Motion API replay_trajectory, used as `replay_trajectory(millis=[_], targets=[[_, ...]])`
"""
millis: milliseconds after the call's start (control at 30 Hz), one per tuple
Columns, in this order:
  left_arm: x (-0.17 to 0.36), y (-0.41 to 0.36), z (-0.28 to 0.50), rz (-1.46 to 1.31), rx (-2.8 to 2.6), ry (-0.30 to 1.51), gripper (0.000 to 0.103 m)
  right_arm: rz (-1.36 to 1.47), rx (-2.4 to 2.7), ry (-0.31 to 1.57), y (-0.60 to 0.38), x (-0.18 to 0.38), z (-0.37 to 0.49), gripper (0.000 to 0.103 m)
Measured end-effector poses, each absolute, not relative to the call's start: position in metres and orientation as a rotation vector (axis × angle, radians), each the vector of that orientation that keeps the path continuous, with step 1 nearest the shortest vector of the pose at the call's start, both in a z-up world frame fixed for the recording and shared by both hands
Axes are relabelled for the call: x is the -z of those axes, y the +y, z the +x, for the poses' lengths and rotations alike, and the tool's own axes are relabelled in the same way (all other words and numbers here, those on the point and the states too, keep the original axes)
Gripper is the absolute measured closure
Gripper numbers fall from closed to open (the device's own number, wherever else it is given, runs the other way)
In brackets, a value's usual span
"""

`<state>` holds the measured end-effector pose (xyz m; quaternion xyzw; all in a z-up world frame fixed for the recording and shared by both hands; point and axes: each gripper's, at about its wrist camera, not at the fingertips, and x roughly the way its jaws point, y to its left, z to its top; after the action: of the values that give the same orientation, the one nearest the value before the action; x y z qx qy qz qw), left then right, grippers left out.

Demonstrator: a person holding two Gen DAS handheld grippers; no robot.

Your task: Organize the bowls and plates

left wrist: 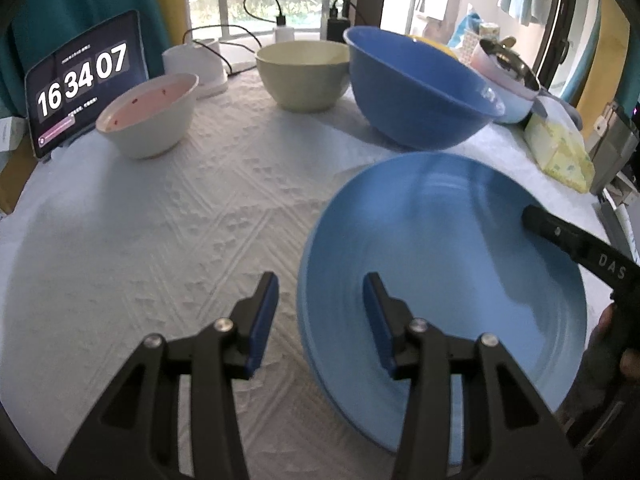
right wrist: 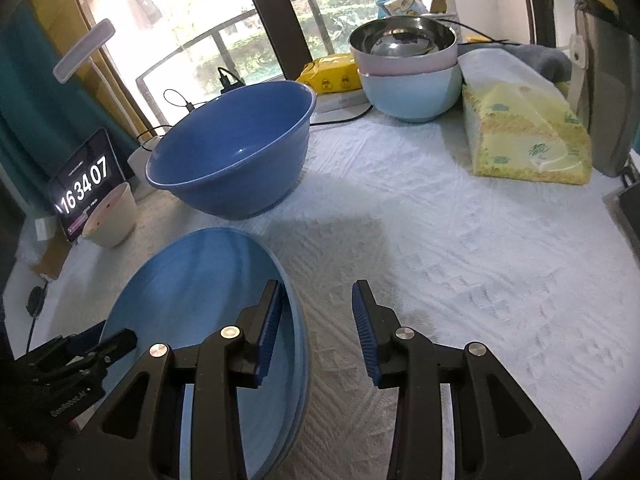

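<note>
the blue plate lies near on the white cloth, its edges between the open, not-gripping jaws of the left tongs and right tongs, and the far-left clock screen reads "16 34 07".

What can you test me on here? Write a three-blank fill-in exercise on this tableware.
The white bowl is ____ inside.
The steel bowl nests in a pink bowl; the bottom bowl is light ____.
The left tongs and right tongs each straddle the rim of a blue ____.
Missing: pink; blue; plate.
</note>
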<state>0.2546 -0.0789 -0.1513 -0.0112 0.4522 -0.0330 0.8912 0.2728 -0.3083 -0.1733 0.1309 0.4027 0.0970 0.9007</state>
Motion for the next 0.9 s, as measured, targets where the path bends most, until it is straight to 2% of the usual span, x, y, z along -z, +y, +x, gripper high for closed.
replay_trajectory(millis=[467, 900], targets=[[0.153, -0.074, 0.252, -0.082, 0.102, 0.932, 0.057, 0.291, -0.295, 0.888, -0.297, 0.183, 0.271, 0.066], [0.155, -0.077, 0.25, -0.107, 0.145, 0.917, 0.058, 0.281, -0.26, 0.888, -0.287, 0.18, 0.265, 0.062]])
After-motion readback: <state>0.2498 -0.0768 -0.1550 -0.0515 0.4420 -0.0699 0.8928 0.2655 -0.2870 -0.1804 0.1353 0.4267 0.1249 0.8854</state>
